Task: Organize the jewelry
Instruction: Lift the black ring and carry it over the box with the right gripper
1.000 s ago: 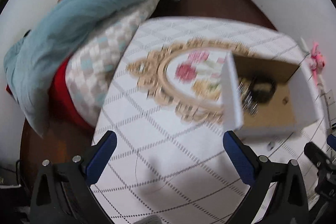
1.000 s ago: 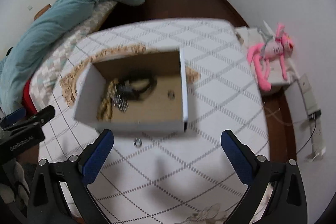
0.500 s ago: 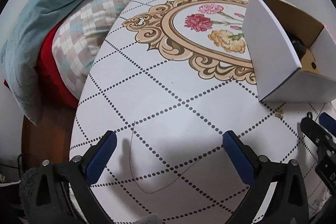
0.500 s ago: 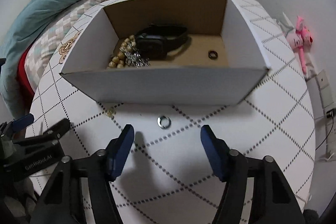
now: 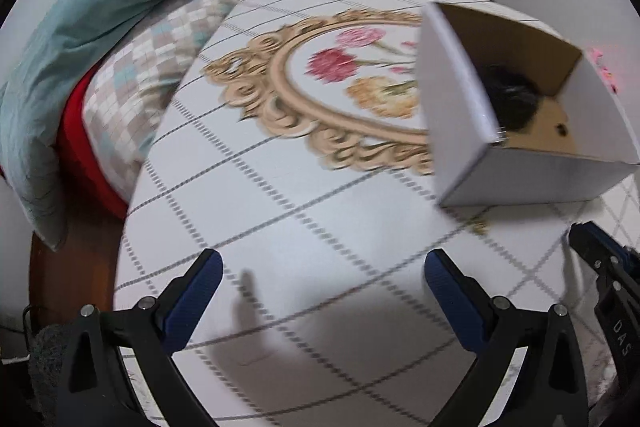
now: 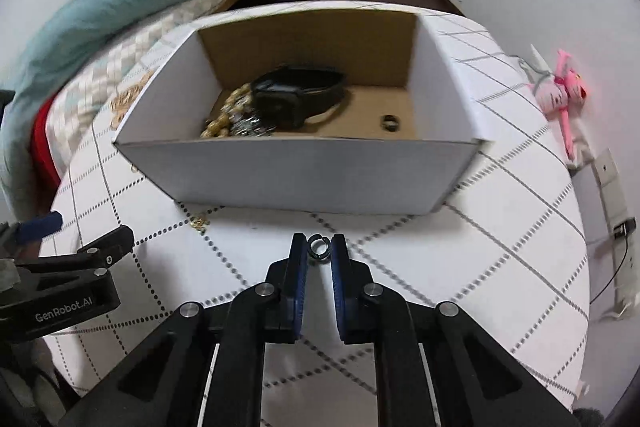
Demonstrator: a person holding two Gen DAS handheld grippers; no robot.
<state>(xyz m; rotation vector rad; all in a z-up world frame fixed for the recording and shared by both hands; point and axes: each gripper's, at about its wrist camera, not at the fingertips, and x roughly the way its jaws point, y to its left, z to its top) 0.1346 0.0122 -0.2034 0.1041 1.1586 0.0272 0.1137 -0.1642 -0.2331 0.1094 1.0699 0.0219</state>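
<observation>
Desk (image 6: 500, 267): round, patterned cloth. White box (image 6: 296, 175) stands on it, open top; holds a black watch (image 6: 296, 95), beads (image 6: 224, 115), a small dark ring (image 6: 390, 123). Left tool (image 5: 320, 291): fingers wide apart, empty, above bare desk. Right tool (image 6: 319, 247): fingers nearly together around a silver ring (image 6: 319, 250) on the desk just before the box's near wall; firm contact cannot be confirmed. Gold piece (image 6: 198, 223) lies nearby. Judgement: finish the pinch squarely across the band, lift straight up, clear the wall before release.
</observation>
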